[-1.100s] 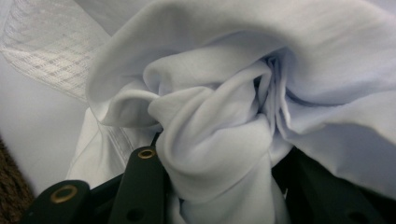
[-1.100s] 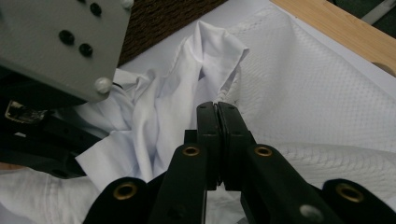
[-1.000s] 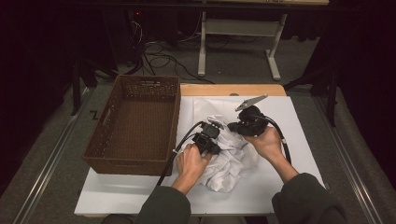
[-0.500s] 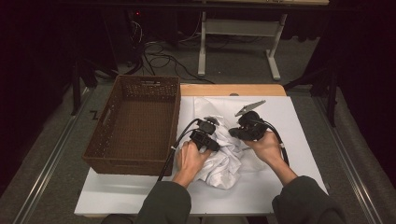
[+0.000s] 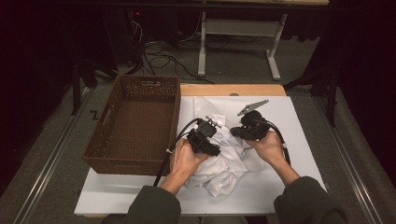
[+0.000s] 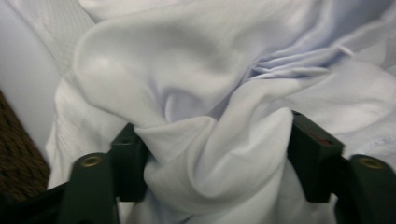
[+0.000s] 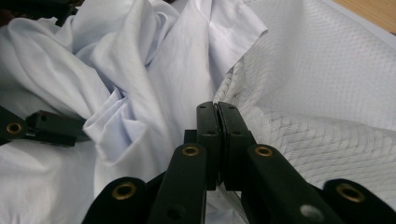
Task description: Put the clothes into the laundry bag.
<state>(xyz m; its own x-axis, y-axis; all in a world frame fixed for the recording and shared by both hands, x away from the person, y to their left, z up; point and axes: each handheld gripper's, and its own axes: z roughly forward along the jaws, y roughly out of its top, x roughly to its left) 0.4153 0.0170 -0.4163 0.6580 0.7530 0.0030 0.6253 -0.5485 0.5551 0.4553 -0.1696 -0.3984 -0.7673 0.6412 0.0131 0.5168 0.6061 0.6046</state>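
Observation:
A crumpled white shirt [image 5: 224, 164] lies on a white textured mat [image 5: 292, 119] in front of the person. My left gripper [image 5: 212, 127] points into the heap. In the left gripper view, its jaws [image 6: 210, 149] stand wide apart and have just been opening, with a loose fold of the shirt [image 6: 187, 79] bulging between them. My right gripper [image 5: 235, 132] comes in from the right with its grey plate on top. Its jaws [image 7: 217, 109] are pressed together at the shirt's [image 7: 154, 70] edge, pinching thin white cloth where it meets the mat [image 7: 327, 93].
An empty brown wicker basket [image 5: 140, 83] stands at the table's left, close to the left hand. A strip of bare wooden tabletop [image 5: 233, 89] runs along the far edge. A desk frame and cables sit on the floor beyond.
The left hand has lifted a little and drifted toward the far side over the shirt, and its jaws stand wider. The right hand has stayed where it was.

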